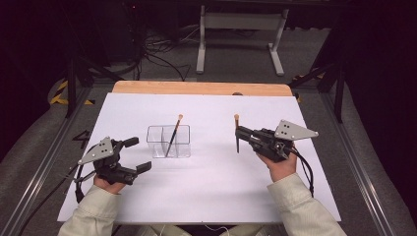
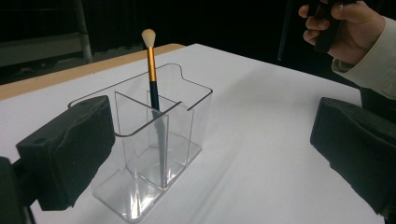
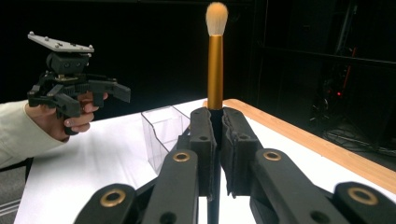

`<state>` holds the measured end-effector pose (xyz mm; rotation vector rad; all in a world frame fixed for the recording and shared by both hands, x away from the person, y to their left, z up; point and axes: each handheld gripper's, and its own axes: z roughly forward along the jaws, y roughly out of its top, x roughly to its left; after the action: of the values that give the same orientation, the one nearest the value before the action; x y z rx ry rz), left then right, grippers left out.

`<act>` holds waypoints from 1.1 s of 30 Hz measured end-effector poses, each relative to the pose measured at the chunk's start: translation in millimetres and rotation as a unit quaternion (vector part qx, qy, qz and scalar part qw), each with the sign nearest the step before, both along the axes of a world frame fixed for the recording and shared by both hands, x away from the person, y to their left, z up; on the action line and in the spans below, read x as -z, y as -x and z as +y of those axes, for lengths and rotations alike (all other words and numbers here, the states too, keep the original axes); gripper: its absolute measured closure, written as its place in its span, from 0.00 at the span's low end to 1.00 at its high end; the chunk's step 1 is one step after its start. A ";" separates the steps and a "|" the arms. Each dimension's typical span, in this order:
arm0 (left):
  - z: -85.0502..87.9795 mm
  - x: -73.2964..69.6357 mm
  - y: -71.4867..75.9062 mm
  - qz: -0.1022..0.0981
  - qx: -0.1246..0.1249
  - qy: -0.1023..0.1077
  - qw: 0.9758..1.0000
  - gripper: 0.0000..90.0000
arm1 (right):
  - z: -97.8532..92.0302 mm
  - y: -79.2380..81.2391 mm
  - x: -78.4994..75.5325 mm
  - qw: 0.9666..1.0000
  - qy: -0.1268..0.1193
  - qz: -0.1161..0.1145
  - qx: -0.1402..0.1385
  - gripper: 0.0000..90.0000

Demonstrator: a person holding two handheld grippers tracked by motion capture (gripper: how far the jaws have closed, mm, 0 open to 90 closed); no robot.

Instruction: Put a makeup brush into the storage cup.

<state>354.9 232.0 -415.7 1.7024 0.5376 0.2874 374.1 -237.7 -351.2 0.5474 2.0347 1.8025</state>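
Seen from the high view, a makeup brush [image 1: 236,132] is held upright in the right gripper [image 1: 239,133], jaws clamped on its dark handle, bristles up, above the white table [image 1: 216,196] and well right of a clear organiser [image 1: 168,141]. The upright hold is judged to suit a straight drop into a compartment. A second brush [image 1: 173,135] is already leaned in the organiser, tip tilted to the far right. The left gripper [image 1: 137,155] is kept near the organiser's left side w/ jaws spread, nothing between them; probably parked there to steady the box if needed.

Left gripper view: the two black pads are seen wide apart at either edge, w/ the organiser [image 2: 154,140] between & beyond them, untouched. The second brush [image 2: 153,93] is stood in a far compartment against a divider, its gold ferrule and pale tip above the rim. Nearer compartments are left free, likely for the next brush. The person's right hand [image 2: 343,28] is visible at far right, clenched round its gripper.

Right gripper view: the jaws are pressed shut on the brush [image 3: 215,70], the handle pinched low so the gold ferrule & bristles stand clear above the pads. The organiser [image 3: 163,133] is seen beyond, to the left; the left gripper [image 3: 109,91] is raised farther left, jaws released.
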 end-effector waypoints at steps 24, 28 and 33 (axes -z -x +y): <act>15.1 3.0 13.8 0.001 -0.024 0.002 1.000 0.01 | 44.1 -29.7 -3.2 1.000 -0.011 0.011 -0.017 0.93; 17.6 3.3 15.0 0.003 -0.027 0.003 1.000 0.01 | 52.6 -33.5 -4.0 1.000 -0.013 0.011 -0.025 0.93; 17.4 3.4 14.6 0.004 -0.027 0.003 1.000 0.01 | 67.8 -39.0 -4.3 1.000 -0.008 0.010 -0.029 0.93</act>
<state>340.3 249.4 -419.2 1.6844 0.5908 0.3184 413.2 -170.0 -347.0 0.5189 2.0716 1.8539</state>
